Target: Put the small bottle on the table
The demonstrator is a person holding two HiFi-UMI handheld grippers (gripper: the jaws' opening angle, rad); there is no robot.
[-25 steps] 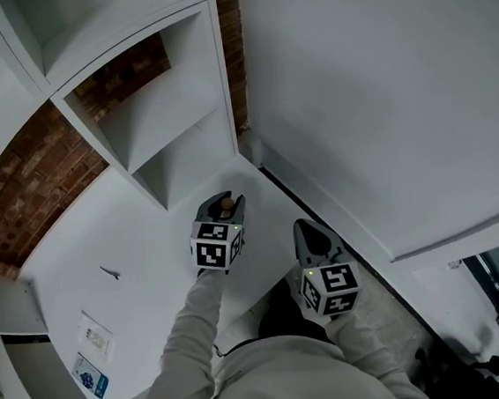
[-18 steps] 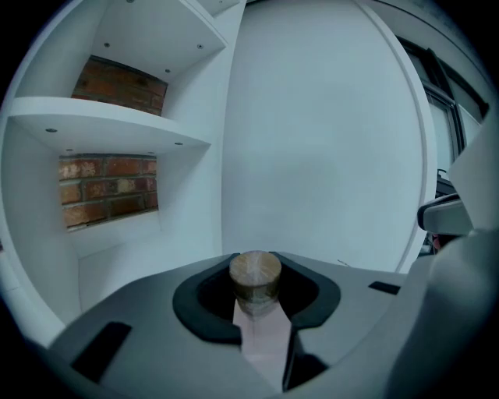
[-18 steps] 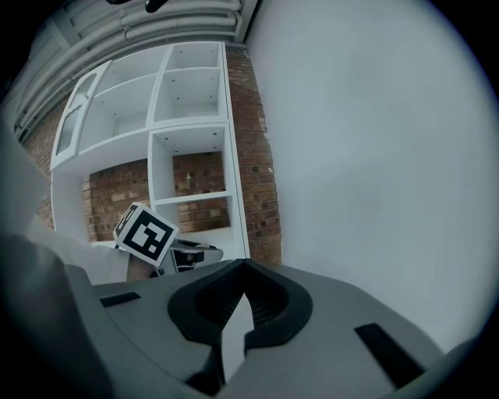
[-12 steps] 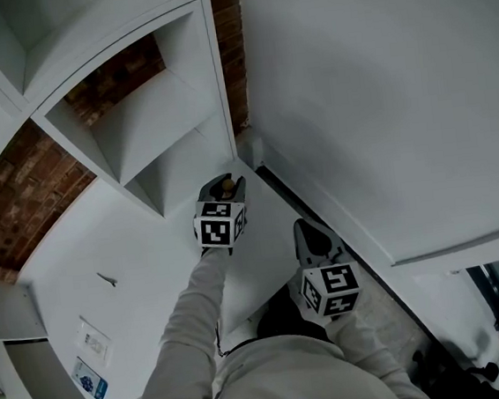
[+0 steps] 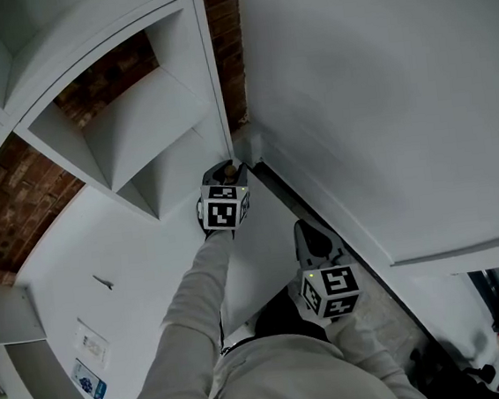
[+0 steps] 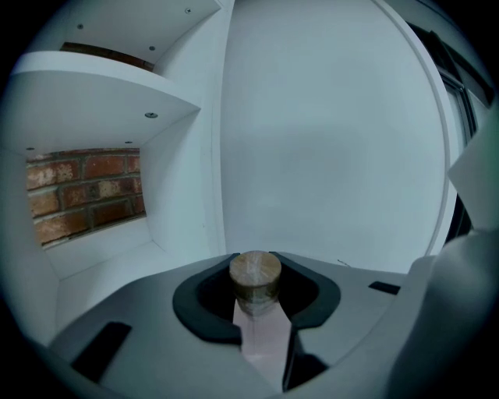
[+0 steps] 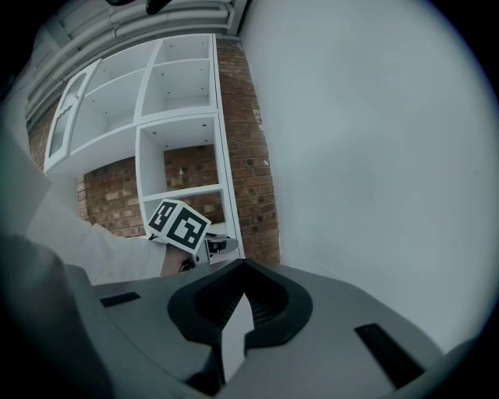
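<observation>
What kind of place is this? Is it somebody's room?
Probably an indoor room, maybe a corner of a home or studio. White cubby shelves stand in front of a red brick wall, next to a plain white wall.

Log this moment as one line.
left claw: shut on small bottle | right claw: shut, empty | place: beside white shelf unit

Small bottle (image 6: 255, 279): round brown cork-like top over a pale, translucent body. It is seen at lower centre of the left gripper view, clamped between the dark pads of the left gripper (image 6: 256, 294). In the head view its top is turned upward, just above frame centre, over the far corner of the white table (image 5: 122, 252). Contact with the table cannot be told.
</observation>
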